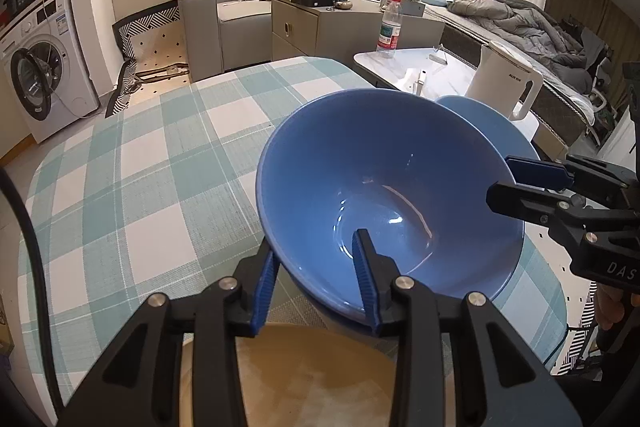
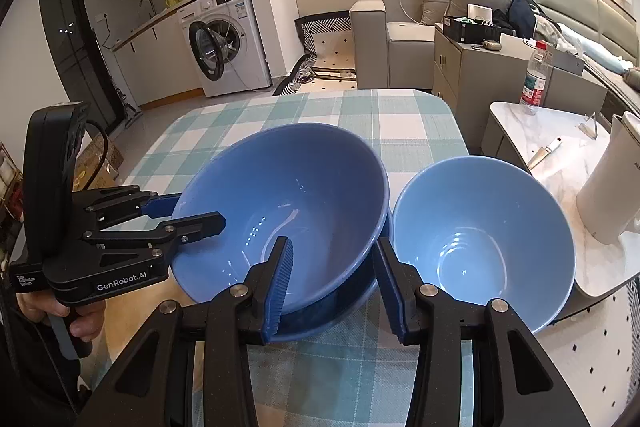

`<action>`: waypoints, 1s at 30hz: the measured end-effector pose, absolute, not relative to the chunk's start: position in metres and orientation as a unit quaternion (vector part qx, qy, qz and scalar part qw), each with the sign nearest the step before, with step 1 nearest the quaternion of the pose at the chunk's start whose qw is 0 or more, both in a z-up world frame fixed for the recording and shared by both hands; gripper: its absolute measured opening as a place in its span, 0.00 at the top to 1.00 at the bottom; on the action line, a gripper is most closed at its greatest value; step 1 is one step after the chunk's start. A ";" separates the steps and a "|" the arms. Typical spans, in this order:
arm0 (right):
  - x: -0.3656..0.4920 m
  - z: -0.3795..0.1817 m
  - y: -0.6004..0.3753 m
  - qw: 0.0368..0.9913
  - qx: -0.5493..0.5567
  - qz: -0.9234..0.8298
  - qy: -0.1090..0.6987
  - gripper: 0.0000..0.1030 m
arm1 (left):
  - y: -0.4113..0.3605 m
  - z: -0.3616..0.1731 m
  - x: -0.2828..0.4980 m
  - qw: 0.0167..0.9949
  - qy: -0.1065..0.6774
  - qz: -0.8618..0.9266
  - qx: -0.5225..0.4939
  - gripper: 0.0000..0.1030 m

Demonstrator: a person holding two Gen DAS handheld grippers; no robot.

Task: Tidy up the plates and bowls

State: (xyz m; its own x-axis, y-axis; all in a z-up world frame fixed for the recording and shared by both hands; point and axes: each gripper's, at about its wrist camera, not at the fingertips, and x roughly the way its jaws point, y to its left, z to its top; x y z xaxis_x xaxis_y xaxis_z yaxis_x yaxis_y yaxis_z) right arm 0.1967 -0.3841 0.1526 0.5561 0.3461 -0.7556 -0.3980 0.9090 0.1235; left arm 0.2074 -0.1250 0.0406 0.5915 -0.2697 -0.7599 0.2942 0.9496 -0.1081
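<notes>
A large blue bowl (image 1: 384,187) (image 2: 280,203) sits nested in a darker blue bowl (image 2: 352,299) on the checked tablecloth. My left gripper (image 1: 320,275) straddles its near rim, one finger inside, one outside, jaws apart. My right gripper (image 2: 336,283) straddles the opposite rim the same way, jaws apart; it shows in the left wrist view (image 1: 520,183). The left gripper shows in the right wrist view (image 2: 188,211). A smaller light blue bowl (image 2: 480,239) (image 1: 480,115) stands just right of the stack. A tan plate (image 1: 296,375) lies under the left gripper.
A white kettle (image 2: 612,187) (image 1: 504,83) and a water bottle (image 2: 536,79) stand on the marble side table (image 2: 552,147) to the right. The checked table (image 1: 140,167) stretches away toward a sofa, cabinet and washing machine.
</notes>
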 end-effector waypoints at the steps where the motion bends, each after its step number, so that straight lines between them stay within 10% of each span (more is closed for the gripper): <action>1: 0.197 0.151 -0.384 0.881 -0.033 0.209 0.423 0.58 | -0.125 0.040 0.208 0.892 0.424 -0.158 0.015 0.66; 30: 0.193 0.134 -0.378 0.879 -0.060 0.197 0.429 0.58 | -0.140 0.034 0.204 0.891 0.425 -0.145 0.067 0.59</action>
State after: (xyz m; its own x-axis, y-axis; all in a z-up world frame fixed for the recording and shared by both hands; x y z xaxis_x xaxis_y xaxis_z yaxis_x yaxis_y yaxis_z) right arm 0.1929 -0.3782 0.1337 0.5542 0.2944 -0.7786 -0.3980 0.9152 0.0627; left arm 0.2041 -0.1396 0.0342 0.5966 -0.2008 -0.7771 0.3155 0.9489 -0.0030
